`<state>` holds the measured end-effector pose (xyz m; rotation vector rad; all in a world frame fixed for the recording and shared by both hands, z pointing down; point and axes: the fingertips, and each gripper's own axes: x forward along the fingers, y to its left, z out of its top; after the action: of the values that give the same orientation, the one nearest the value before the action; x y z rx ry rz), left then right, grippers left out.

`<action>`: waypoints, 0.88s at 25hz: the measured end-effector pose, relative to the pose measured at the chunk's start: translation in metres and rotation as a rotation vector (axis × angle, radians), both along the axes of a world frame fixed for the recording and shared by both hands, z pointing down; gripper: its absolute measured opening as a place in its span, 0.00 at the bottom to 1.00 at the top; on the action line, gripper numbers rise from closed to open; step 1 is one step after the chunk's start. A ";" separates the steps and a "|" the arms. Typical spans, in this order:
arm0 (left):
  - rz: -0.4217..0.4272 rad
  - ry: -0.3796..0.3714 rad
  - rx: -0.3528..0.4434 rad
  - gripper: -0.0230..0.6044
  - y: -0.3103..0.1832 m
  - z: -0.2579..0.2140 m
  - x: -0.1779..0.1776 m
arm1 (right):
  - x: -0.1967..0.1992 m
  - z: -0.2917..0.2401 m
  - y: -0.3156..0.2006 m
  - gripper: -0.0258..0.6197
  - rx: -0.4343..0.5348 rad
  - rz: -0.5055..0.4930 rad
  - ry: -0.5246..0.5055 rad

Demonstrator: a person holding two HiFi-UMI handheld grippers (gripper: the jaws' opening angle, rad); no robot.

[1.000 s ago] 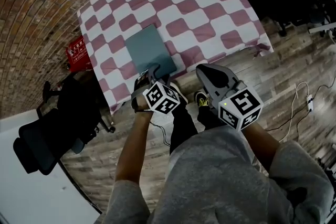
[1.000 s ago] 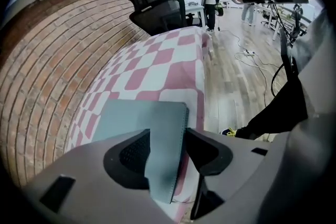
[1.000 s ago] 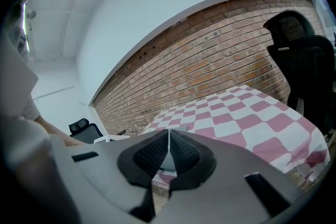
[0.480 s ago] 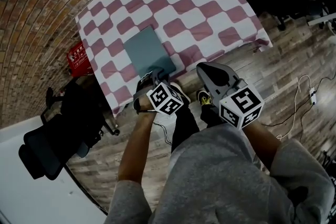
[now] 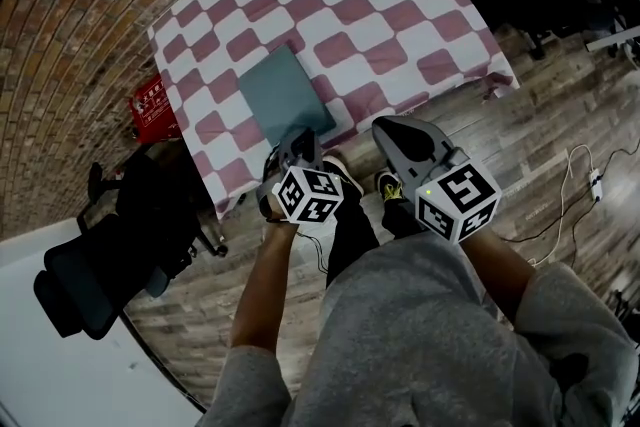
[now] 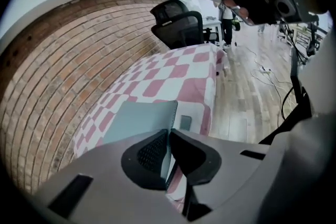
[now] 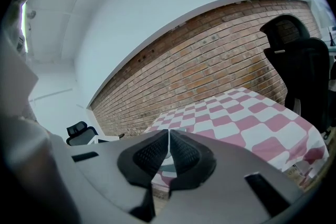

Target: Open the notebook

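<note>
A grey-green notebook (image 5: 285, 93) lies on the red-and-white checked tablecloth (image 5: 380, 5), near the table's front edge. My left gripper (image 5: 300, 137) is at the notebook's near corner, its jaws closing on the cover's edge. In the left gripper view the thin cover (image 6: 139, 120) runs up between the two pads of the left gripper (image 6: 169, 131) and is raised slightly off the pages. My right gripper (image 5: 383, 127) hangs beside the table edge, to the right of the notebook, and in its own view the right gripper (image 7: 168, 131) is shut with nothing held.
A brick wall (image 5: 70, 25) runs behind the table. A black office chair (image 5: 90, 285) stands on the wooden floor at the left, with a red box (image 5: 152, 105) by the wall. Cables (image 5: 590, 185) trail on the floor at the right.
The left gripper's jaws have come together on the notebook's near edge, and the gripper has risen a little and rolled. The right gripper has kept still.
</note>
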<state>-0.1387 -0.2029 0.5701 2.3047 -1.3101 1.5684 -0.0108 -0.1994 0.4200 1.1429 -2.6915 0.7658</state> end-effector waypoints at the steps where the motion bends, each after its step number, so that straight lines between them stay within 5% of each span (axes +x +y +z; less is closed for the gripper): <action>1: -0.020 0.018 0.020 0.09 0.000 -0.004 -0.002 | -0.001 -0.001 0.001 0.09 0.003 -0.002 0.001; 22: -0.467 0.496 0.200 0.08 0.008 -0.064 -0.054 | -0.015 -0.009 0.015 0.09 0.030 -0.067 0.005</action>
<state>-0.1923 -0.1945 0.5063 2.0704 -1.7332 0.7000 -0.0259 -0.1845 0.4106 1.0533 -2.7306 0.7133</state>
